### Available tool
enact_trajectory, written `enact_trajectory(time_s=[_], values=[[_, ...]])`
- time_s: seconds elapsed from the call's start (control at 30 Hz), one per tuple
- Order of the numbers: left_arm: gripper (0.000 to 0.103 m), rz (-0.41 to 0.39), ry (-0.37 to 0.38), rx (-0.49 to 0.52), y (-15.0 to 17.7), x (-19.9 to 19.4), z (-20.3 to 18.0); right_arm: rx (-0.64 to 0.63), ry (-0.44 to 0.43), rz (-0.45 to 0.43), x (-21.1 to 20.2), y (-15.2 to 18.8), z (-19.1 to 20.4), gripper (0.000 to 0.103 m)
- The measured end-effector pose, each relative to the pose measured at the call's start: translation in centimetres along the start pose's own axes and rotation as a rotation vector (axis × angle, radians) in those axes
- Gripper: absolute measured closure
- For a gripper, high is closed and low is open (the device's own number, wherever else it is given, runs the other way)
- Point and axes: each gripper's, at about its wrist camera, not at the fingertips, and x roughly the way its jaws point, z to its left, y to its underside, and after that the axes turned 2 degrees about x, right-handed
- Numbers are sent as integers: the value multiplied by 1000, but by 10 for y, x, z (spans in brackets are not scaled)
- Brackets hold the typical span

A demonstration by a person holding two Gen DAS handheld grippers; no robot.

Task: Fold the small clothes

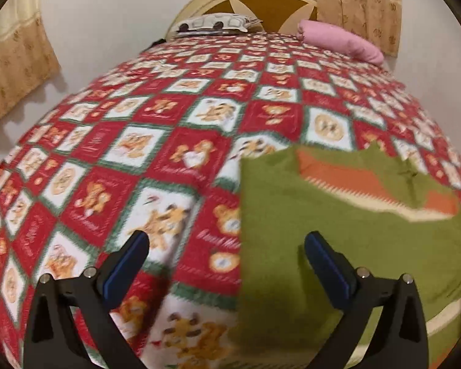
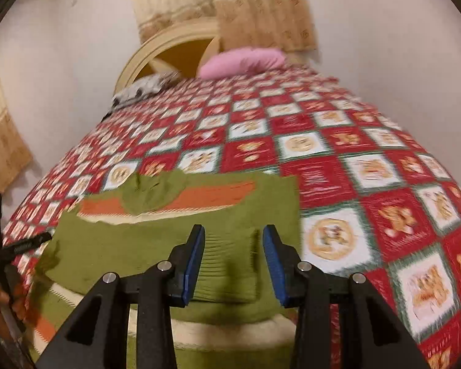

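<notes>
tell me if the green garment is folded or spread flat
Partly folded: the green garment has one flap doubled over itself, hiding part of its orange band.

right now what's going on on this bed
A person is folding a small green garment on the bedspread, with a claw in each hand. The garment lies partly folded, its orange stripe showing. Both claws are open and hold nothing: the right claw hovers over the garment's ribbed near edge, and the left claw hangs at its left edge. A pink pillow sits by the headboard.
</notes>
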Motion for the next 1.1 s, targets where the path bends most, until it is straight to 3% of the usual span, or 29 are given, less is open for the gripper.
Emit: enact_trajectory(time_s=[0.07,0.2,0.37,0.47,0.63,0.77,0.93,1.03,1.1], values=[[0,14,-12,-14,-5,11,-7,-39,-30,55,17,-3,14,62],[0,57,-40,-5,1,35,-16,-122,-1,187,64,16,26,62],[0,51,-25,21,1,24,-9,-93,3,183,59,12,22,61],[0,-34,-44,81,13,-12,-2,-43,14,104,22,8,9,61],[0,-114,57,152,66,-79,39,18,26,14,-64,22,-32,61],[0,-122,40,179,109,-115,71,46,19,37,-113,46,-65,61],[0,-85,133,94,161,-145,104,36,-5,109,-164,98,-83,61],[0,-107,172,91,185,-156,103,19,-22,153,-179,126,-84,61],[1,-96,167,142,196,-159,91,-9,-28,186,-187,146,-80,61]])
